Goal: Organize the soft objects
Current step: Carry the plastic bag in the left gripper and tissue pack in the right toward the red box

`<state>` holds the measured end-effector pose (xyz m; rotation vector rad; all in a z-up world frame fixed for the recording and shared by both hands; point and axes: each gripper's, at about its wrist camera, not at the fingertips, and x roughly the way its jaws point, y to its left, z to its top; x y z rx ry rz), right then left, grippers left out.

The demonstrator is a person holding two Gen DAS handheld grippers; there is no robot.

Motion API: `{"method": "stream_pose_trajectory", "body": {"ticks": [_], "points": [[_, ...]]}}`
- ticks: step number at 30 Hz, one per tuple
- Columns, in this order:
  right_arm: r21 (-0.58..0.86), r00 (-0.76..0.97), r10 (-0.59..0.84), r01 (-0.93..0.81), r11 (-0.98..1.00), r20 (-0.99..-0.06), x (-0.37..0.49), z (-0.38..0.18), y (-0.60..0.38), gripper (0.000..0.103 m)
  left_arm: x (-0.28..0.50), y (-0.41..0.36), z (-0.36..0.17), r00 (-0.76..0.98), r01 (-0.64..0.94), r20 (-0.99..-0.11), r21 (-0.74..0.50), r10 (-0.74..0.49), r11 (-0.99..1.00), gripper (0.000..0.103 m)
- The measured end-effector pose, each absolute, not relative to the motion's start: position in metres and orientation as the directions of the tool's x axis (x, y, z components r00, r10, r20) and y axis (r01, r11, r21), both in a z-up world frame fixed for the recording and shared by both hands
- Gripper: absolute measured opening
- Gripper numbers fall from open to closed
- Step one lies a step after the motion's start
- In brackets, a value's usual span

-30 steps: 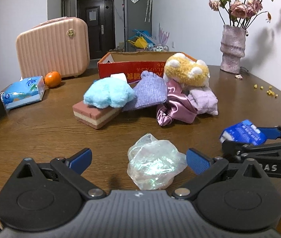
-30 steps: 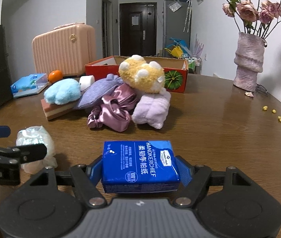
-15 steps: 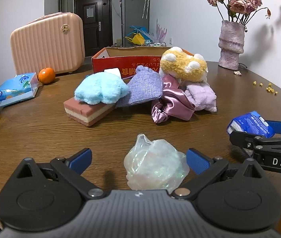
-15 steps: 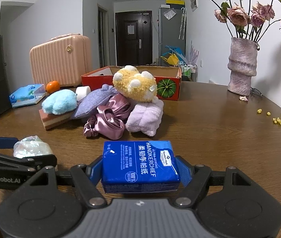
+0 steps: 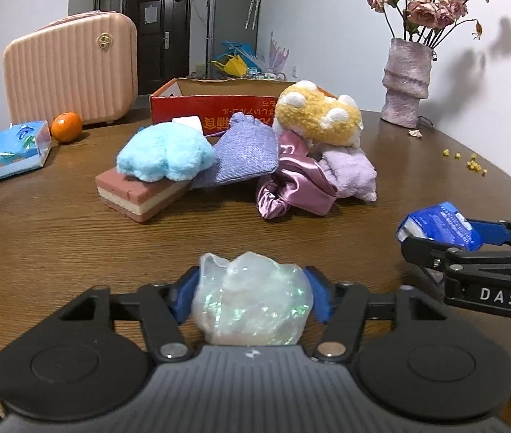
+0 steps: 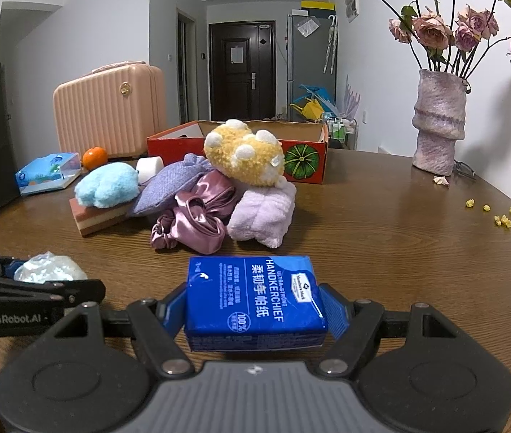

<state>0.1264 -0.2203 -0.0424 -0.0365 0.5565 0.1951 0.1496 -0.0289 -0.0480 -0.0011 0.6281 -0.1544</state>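
Desk (image 5: 39, 238) of brown wood fills our bright room. Our left fingers (image 5: 186, 297) have just closed on the bag (image 5: 251, 306); our right fingers (image 6: 334, 308) pinch the tissues (image 6: 255, 299).

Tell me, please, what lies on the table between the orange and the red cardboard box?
Only bare table shows between the orange and the red cardboard box in the right wrist view; the pink suitcase stands behind.

Indoor light even, moderately bright, cool tint. Dried pink roses (image 5: 432, 11) cast soft shadow on white wall (image 5: 327, 36). Strong fisheye bend, dark corner vignette. Foreground sharp, dark far doorway (image 6: 242, 68) slightly soft.
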Motion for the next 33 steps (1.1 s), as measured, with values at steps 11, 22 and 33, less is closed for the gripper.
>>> {"method": "stream_pose_trajectory", "body": {"ticks": [11,22,33], "points": [[0.016,0.831,0.174,-0.196,0.981,-0.528,0.126,-0.042,-0.220,0.073,0.139,-0.028,-0.043,0.812,0.152,-0.562,-0.055,-0.156,0.987,0.050],[0.004,0.840,0.175,-0.201,0.980,-0.514,0.121,-0.035,-0.218,0.073,0.135,-0.025,-0.031,0.836,0.157,-0.524,-0.052,-0.161,0.986,0.047],[-0.014,0.859,0.172,-0.204,0.979,-0.482,0.129,-0.017,-0.215,0.073,0.139,-0.020,-0.007,0.869,0.160,-0.467,-0.050,-0.164,0.986,0.046]]}}
